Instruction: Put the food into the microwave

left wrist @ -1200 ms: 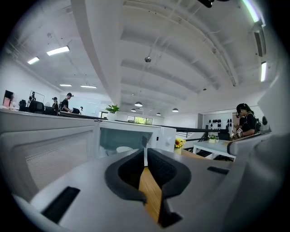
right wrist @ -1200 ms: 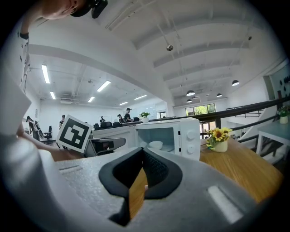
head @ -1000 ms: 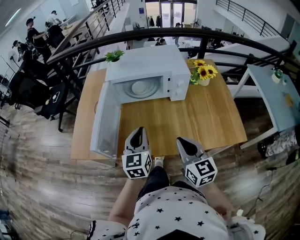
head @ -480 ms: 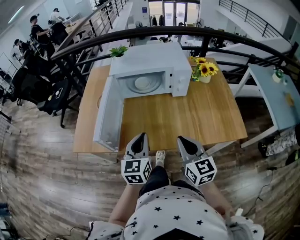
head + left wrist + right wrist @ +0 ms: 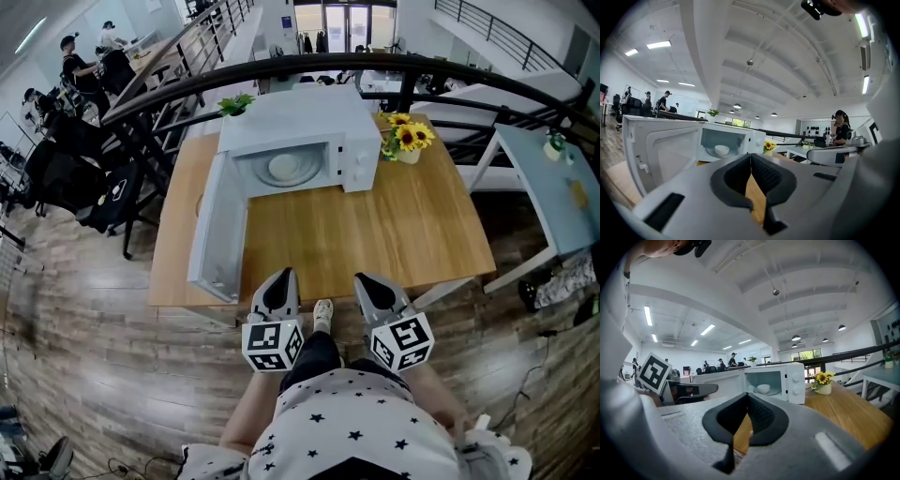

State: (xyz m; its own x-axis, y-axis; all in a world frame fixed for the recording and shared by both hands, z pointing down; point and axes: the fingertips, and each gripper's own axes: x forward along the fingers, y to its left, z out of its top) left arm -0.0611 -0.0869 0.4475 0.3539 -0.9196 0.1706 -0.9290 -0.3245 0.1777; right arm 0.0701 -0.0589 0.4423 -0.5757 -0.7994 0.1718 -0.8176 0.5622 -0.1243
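A white microwave stands at the far side of a wooden table. Its door is swung wide open to the left. Inside, a white bowl sits on the turntable; what it holds cannot be made out. Just right of the microwave stands a small pot of sunflowers. A little green plant shows behind the oven's back left corner. A dark railing curves past behind the table.

The person stands at the near edge of the table in a star-print shirt, with both tools held side by side over that edge and pointing toward the oven. The left gripper has its jaws pressed together with nothing between them; in the left gripper view the dark pads meet along a line, and the bowl is visible beyond them in the open oven. The right gripper is likewise closed and empty, its pads meeting at the tip in the right gripper view, with the bowl and the sunflowers ahead. Both grippers are well apart from the microwave.
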